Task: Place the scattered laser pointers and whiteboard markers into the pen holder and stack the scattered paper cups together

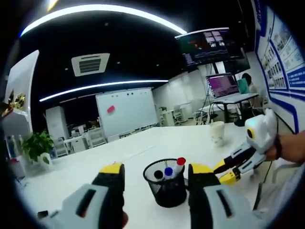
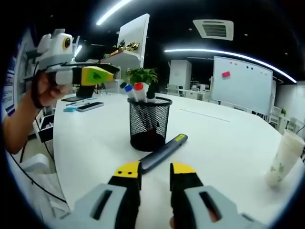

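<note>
A black mesh pen holder (image 1: 165, 186) (image 2: 148, 123) stands on the white table (image 2: 224, 143) with red, blue and black capped markers (image 1: 169, 169) (image 2: 137, 90) upright in it. My left gripper (image 1: 156, 169) hovers open in front of the holder, above the table. A grey laser pointer (image 2: 164, 150) with a yellow-green tip lies on the table, its far end by the holder's base and its near end beside the left jaw of my right gripper (image 2: 155, 170) (image 1: 226, 171), which is open. A white paper cup (image 1: 217, 133) (image 2: 285, 157) stands apart from the holder.
A phone and a small blue item (image 2: 82, 106) lie near the table's far edge, by a potted plant (image 2: 141, 75). A hand (image 2: 45, 90) holds the left gripper (image 2: 90, 74) high at the upper left. A whiteboard (image 1: 126, 110) and desks stand behind.
</note>
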`<state>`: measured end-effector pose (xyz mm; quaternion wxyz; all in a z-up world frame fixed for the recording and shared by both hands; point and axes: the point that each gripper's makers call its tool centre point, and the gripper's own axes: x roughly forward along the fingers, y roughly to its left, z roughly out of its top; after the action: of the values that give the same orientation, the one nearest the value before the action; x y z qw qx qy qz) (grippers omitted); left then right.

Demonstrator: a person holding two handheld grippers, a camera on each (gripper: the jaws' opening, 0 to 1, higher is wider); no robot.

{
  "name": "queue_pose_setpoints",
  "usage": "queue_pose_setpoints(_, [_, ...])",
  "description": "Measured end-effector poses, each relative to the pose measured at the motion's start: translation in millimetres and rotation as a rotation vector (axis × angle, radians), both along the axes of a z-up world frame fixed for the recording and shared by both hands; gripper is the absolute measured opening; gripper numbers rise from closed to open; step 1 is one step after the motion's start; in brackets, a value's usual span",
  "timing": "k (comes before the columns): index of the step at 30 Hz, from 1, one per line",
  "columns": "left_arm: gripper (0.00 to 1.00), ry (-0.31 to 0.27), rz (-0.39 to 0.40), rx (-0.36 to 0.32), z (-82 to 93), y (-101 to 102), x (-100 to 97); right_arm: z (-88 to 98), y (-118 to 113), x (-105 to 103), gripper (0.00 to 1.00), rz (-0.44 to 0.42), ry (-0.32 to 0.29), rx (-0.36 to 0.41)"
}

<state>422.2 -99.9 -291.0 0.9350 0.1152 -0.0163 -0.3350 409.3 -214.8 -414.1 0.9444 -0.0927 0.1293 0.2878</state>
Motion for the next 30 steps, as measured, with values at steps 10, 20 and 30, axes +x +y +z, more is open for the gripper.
queue_pose_setpoints(10, [0.54, 0.007, 0.008, -0.013, -3.9, 0, -12.5, -0.1, 1, -1, 0.24, 0.000, -0.001, 0.002])
queue_pose_setpoints(20, [0.54, 0.007, 0.012, -0.018, -6.6, 0, -21.7, -1.5, -1, 0, 0.25, -0.007, 0.001, 0.000])
queue_pose_setpoints(30, [0.54, 0.016, 0.010, -0.025, -9.4, 5, -26.6, -3.2, -1, -1, 0.25, -0.002, 0.006, -0.003])
